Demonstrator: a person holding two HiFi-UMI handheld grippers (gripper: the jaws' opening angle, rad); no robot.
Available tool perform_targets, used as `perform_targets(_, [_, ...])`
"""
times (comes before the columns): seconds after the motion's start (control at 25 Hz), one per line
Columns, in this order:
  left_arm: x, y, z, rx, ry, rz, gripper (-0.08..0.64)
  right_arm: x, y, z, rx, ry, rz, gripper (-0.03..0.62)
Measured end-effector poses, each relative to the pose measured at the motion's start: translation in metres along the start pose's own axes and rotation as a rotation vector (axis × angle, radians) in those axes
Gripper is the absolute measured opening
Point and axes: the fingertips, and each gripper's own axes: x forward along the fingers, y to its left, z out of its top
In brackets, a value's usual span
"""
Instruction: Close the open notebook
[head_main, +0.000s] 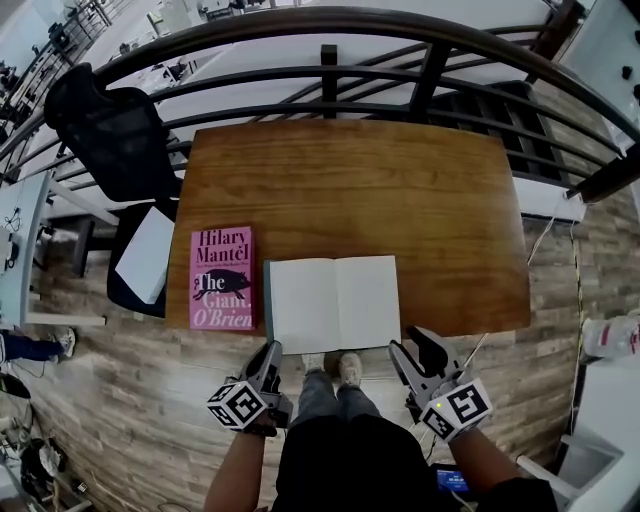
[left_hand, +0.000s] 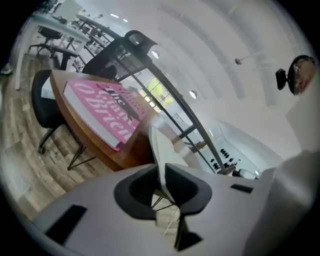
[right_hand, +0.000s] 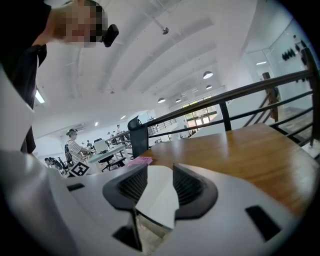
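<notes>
Left claw (left_hand: 160, 182): jaws pressed together on thin left-hand edge of notebook (head_main: 335, 303); white sheet seen edge-on between pads.

Right claw (right_hand: 159, 187): jaws half spread; notebook's near right corner lies in gap; no pinch evident.

Notebook: open, both pages flat, at near edge of wooden table (head_main: 350, 190), lower centre of head view, just right of pink paperback (head_main: 222, 278).

Status: grip on left side taken; fold-over not yet done.

Remaining, by my judgement: swing pinched side across onto right page, clear right claw, release.
</notes>
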Motion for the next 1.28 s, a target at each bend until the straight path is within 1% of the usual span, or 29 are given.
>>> perform_targets(0.12, [-0.005,-0.02,0.006,0.111,0.001,-0.02,0.055,-0.005,0.001,0.006,-0.009,-0.016,0.009,0.153])
perform_targets(0.32, [-0.005,-0.056,0.014,0.267,-0.013,-0.067,0.055,-0.016,-0.004,0.009,-0.015,-0.043,0.016,0.153])
perform_targets(0.44, [-0.002,-0.078,0.013,0.363,-0.008,-0.087,0.055,-0.028,-0.011,0.008,-0.016,-0.048,0.004,0.153])
perform_targets(0.52, [-0.001,-0.09,0.011,0.41,-0.001,-0.098,0.055,-0.038,-0.016,0.005,-0.015,-0.049,-0.011,0.152])
perform_targets(0.64, [0.002,-0.109,0.008,0.451,0.011,-0.124,0.057,-0.052,-0.026,0.001,-0.005,-0.051,-0.043,0.152])
perform_targets(0.8, [0.009,-0.131,0.002,0.489,0.034,-0.177,0.058,-0.064,-0.036,0.001,0.012,-0.066,-0.083,0.152])
perform_targets(0.92, [0.016,-0.147,-0.006,0.527,0.067,-0.215,0.063,-0.071,-0.039,0.004,0.022,-0.088,-0.104,0.152])
perform_targets(1.12, [0.034,-0.175,-0.026,0.564,0.13,-0.274,0.071,-0.086,-0.047,0.009,0.025,-0.115,-0.139,0.152])
perform_targets(1.24, [0.045,-0.191,-0.037,0.613,0.147,-0.308,0.095,-0.097,-0.055,0.012,0.024,-0.131,-0.167,0.152])
perform_targets(1.28, [0.047,-0.197,-0.039,0.622,0.145,-0.321,0.127,-0.101,-0.058,0.013,0.024,-0.135,-0.176,0.152])
